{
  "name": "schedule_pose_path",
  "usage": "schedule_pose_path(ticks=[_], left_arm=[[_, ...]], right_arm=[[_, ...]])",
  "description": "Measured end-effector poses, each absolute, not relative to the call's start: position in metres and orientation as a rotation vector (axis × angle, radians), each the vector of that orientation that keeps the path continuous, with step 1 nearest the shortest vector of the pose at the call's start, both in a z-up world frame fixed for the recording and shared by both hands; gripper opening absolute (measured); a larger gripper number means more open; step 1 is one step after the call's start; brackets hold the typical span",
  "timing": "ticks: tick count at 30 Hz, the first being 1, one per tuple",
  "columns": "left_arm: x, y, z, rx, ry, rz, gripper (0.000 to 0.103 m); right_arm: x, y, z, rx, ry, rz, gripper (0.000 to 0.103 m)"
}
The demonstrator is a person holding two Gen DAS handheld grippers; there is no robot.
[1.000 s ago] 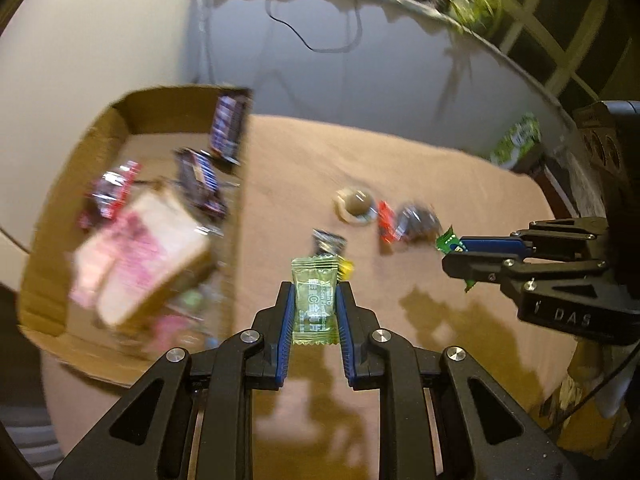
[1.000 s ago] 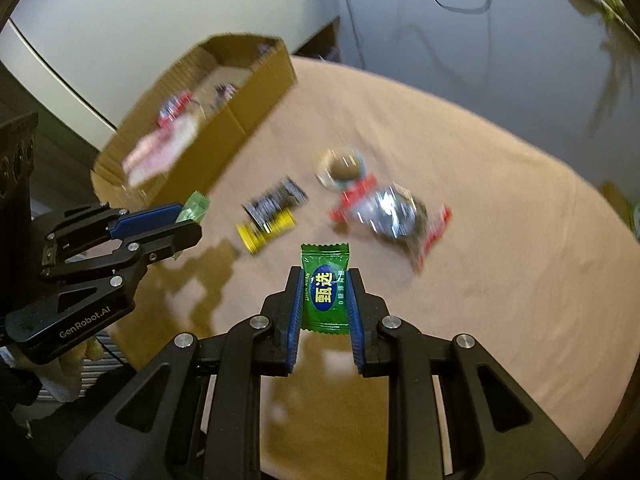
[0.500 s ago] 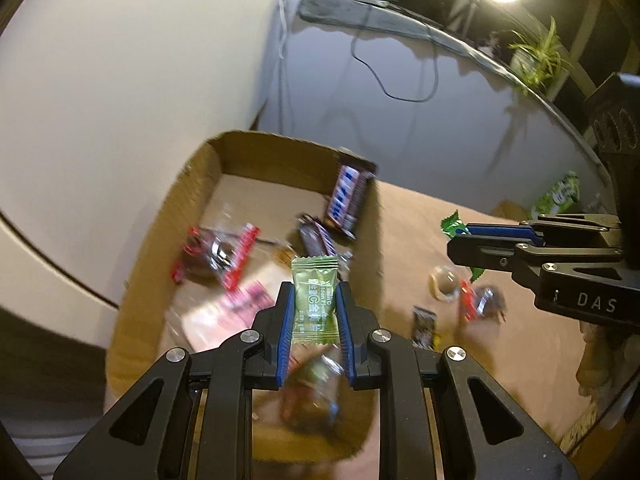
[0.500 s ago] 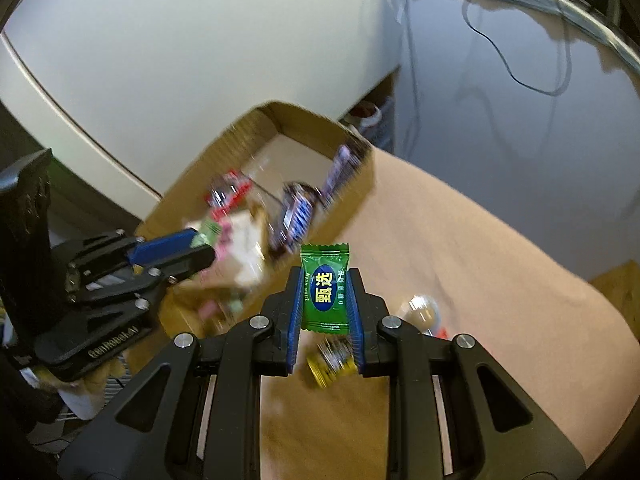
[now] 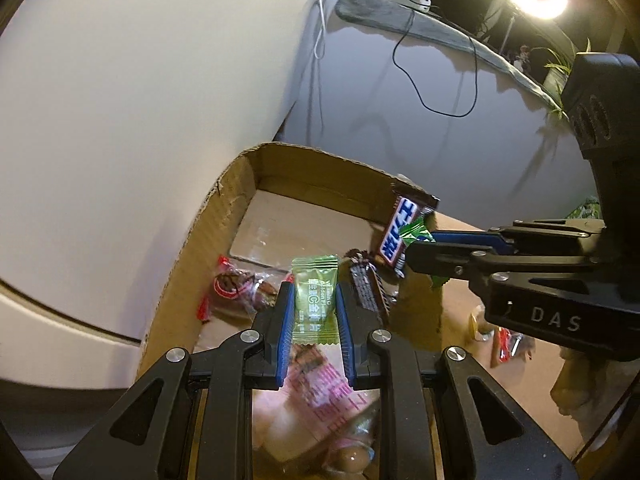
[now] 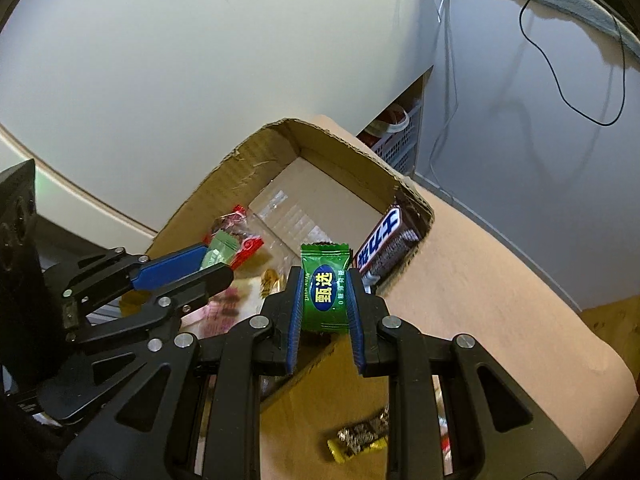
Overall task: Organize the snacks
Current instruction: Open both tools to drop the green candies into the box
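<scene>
My left gripper [image 5: 315, 280] is shut on a pale green candy packet [image 5: 315, 300] and holds it above the inside of the open cardboard box [image 5: 240, 184]. My right gripper [image 6: 325, 280] is shut on a dark green candy packet [image 6: 325, 290] and hovers over the box's near right wall [image 6: 408, 188]. Each gripper shows in the other's view, the right one [image 5: 416, 246] and the left one [image 6: 218, 266]. The box holds a Snickers bar [image 5: 402, 232] leaning on its wall, a red-wrapped snack [image 5: 236, 290], a dark bar [image 5: 370, 288] and a pink packet [image 5: 336, 396].
The box stands on a tan tablecloth [image 6: 500, 300] near its edge, next to a white wall [image 5: 160, 100]. A yellow and silver wrapper [image 6: 358, 438] lies on the cloth outside the box. More wrapped snacks [image 5: 506, 344] lie on the table to the right.
Both grippers have moved from over the table to over the box, each still holding its packet. The box now looks nearer in both views.
</scene>
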State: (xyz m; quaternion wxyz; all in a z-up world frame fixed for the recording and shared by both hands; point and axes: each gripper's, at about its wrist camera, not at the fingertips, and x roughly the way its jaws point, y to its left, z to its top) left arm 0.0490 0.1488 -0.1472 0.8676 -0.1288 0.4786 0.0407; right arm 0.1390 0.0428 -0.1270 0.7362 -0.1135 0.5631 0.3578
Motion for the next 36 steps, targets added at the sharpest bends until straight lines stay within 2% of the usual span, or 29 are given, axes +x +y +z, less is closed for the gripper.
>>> schedule_pose_path(ticks=[16,20,21,23,25,36], left_arm=[[0.056,0.157,-0.153,-0.288,1.019,0.109,0.021],[0.055,0.157,-0.152,-0.289,1.016,0.114,0.029],[0.054,0.157,-0.152,-0.289,1.014,0.113,0.032],[0.053,0.157,-0.152,-0.284,1.012,0.112,0.035],[0.052,0.156,-0.151,-0.277,1.011,0.114,0.036],[0.042,0.149,-0.138,-0.283,0.984,0.092,0.036]], right_arm=[[0.153,0.053,-0.143,-0.25,1.268,0.792,0.023],[0.153,0.053,-0.142,-0.253,1.266,0.787,0.024],[0.154,0.052,-0.142,-0.252,1.268,0.785,0.026],[0.155,0.05,-0.141,-0.248,1.265,0.779,0.043],[0.154,0.048,-0.137,-0.247,1.249,0.772,0.052],[0.152,0.026,-0.119,-0.23,1.239,0.75,0.053]])
